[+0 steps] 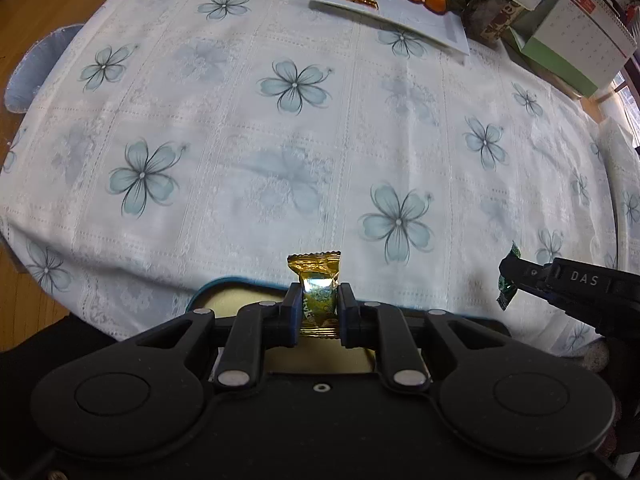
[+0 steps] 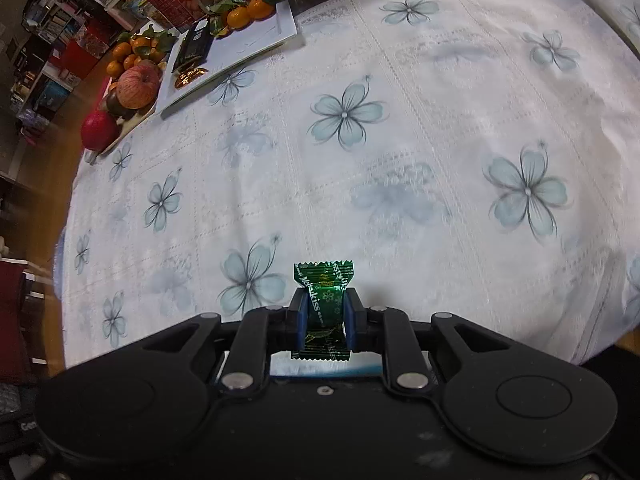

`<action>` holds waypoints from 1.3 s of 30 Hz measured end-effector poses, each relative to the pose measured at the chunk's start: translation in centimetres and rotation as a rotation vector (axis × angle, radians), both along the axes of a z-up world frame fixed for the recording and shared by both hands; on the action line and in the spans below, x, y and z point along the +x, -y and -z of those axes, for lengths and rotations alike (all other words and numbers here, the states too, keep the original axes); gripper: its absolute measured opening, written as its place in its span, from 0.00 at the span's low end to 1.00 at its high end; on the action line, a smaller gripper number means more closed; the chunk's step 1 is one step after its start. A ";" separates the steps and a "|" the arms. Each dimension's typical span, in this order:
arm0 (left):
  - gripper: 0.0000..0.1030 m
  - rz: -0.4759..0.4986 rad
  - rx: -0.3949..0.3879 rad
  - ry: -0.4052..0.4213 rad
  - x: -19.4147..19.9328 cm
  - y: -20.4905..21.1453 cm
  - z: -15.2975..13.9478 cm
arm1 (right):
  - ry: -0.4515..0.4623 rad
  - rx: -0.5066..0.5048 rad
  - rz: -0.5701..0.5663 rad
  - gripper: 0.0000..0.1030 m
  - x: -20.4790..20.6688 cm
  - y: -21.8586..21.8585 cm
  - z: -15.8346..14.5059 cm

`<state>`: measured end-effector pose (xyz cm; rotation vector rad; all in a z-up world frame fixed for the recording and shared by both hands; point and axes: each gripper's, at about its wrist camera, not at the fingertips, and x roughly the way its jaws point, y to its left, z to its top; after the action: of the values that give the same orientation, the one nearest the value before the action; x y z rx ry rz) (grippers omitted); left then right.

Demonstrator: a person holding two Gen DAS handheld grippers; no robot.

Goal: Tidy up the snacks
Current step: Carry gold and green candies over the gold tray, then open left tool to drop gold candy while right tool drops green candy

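White floral tablecloth [image 1: 280, 152] | both hand-held grippers [image 1: 319, 304] [image 2: 325, 316] grip wrapped candies [image 1: 316, 288] [image 2: 323, 304]

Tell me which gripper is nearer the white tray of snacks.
Can't tell. Left gripper and right gripper both hold candies over the near tablecloth, far from the white tray.

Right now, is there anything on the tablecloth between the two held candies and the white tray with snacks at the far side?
Nothing visible: the flowered tablecloth lies bare between the gold candy, the green candy and the white tray.
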<state>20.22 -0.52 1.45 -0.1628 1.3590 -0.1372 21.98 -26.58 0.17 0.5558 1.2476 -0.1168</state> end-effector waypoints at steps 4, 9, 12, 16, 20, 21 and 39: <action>0.22 0.028 0.043 -0.009 -2.2 -0.4 0.0 | -0.005 0.035 -0.013 0.19 -4.0 -1.3 -0.6; 0.23 0.045 0.049 -0.034 -4.0 -1.1 0.4 | -0.015 0.020 -0.064 0.19 -7.5 -3.2 -0.8; 0.23 0.051 0.053 -0.057 -4.7 -1.3 1.0 | -0.016 0.006 -0.098 0.19 -8.8 -4.2 -1.0; 0.23 0.050 0.069 -0.073 -4.9 -1.4 1.7 | -0.014 -0.012 -0.126 0.19 -9.6 -4.8 -1.4; 0.23 0.035 0.101 -0.045 -4.8 -1.3 1.9 | -0.009 -0.034 -0.128 0.19 -9.4 -5.0 -1.6; 0.23 0.028 0.109 -0.038 -4.8 -1.4 2.0 | -0.010 -0.035 -0.125 0.19 -9.2 -5.0 -1.6; 0.23 0.044 0.154 -0.044 -2.2 -0.2 2.9 | -0.059 -0.060 -0.137 0.19 -7.0 -6.0 0.3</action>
<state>18.03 -0.37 -1.46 -0.0069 1.4119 -0.0656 14.96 -20.63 -0.10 0.4163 1.3320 -0.0552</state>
